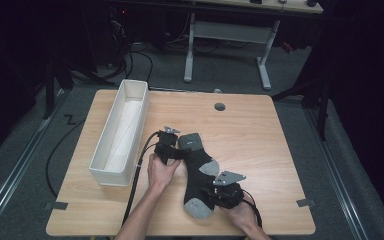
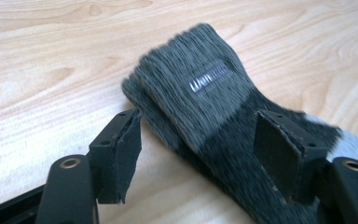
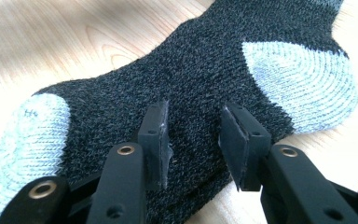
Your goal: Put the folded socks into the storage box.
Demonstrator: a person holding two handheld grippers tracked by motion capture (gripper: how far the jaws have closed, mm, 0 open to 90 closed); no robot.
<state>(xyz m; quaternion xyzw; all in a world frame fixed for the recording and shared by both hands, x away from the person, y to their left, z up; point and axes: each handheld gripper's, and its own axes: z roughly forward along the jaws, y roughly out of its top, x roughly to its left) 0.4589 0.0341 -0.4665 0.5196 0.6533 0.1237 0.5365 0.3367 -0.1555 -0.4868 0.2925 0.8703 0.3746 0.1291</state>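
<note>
Dark walls and grey carpet surround a pale wooden desk (image 1: 250,125), with a second desk's white legs (image 1: 189,50) standing beyond it. On the desk's left part sits a long white bin (image 1: 111,175), open at the top.

Just right of the bin lies the sock (image 1: 198,172), dark grey with light grey toe and heel patches, flat on the desk near the front edge. Its cuff points away from the person and its toe toward them.

At the cuff end, the left tongs (image 1: 180,150) stand wide. In the left gripper view the pads (image 2: 129,149) are held apart, one over bare wood beside the sock's edge and the other above the dark leg part, and they do not press on the cloth (image 2: 200,88).

Over the foot part, between toe and heel, are the right tongs (image 1: 211,192). In the right gripper view they (image 3: 193,135) stand narrowly apart just above the dark knit (image 3: 177,70); whether the tips touch the sock I cannot tell, and no fold is pinched between them.
</note>
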